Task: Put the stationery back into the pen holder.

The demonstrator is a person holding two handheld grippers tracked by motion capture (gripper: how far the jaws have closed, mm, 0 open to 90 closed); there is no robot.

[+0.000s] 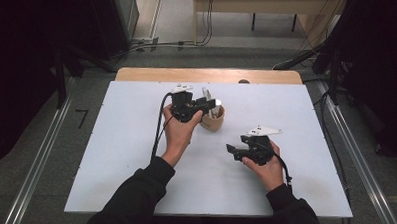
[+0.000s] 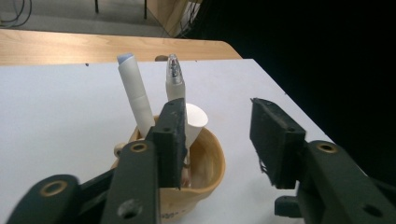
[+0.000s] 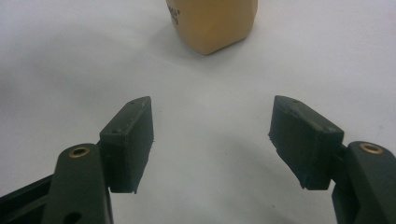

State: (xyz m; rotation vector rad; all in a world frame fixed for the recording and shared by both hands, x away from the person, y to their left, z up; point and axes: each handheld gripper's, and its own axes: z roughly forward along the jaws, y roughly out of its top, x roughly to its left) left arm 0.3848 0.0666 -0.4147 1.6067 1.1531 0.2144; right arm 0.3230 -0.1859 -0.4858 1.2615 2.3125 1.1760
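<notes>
From the high view I have my left gripper (image 1: 206,104) up against the tan cup (image 1: 214,119) near the middle of the white table (image 1: 113,160), with my left hand (image 1: 179,130) wrapped around its body. The left gripper view is clearer: the jaws stand apart with nothing pressed between the pads, one jaw reaching over the cup's rim (image 2: 212,154) and the other hanging outside it above the bare table. So that gripper (image 2: 224,140) is open, not holding anything.

The cup stands upright and carries three things, all leaning on its far wall — a white marker (image 2: 135,95) with a bluish cap, a clear-tipped pen (image 2: 175,81) beside it, and a white rolled-paper cone (image 2: 196,121) just behind the jaw that sits over the rim. Whether that jaw touches the cone I cannot tell; its pad hides the spot.

My right gripper (image 1: 230,150) sits well apart from the cup, nearer my side of the table, held low in my right hand (image 1: 268,167) and pointed toward the cup. In the right gripper view its jaws are spread with only white tabletop between them (image 3: 212,140), and the cup's base (image 3: 212,23) shows farther ahead. It is empty as well.
</notes>
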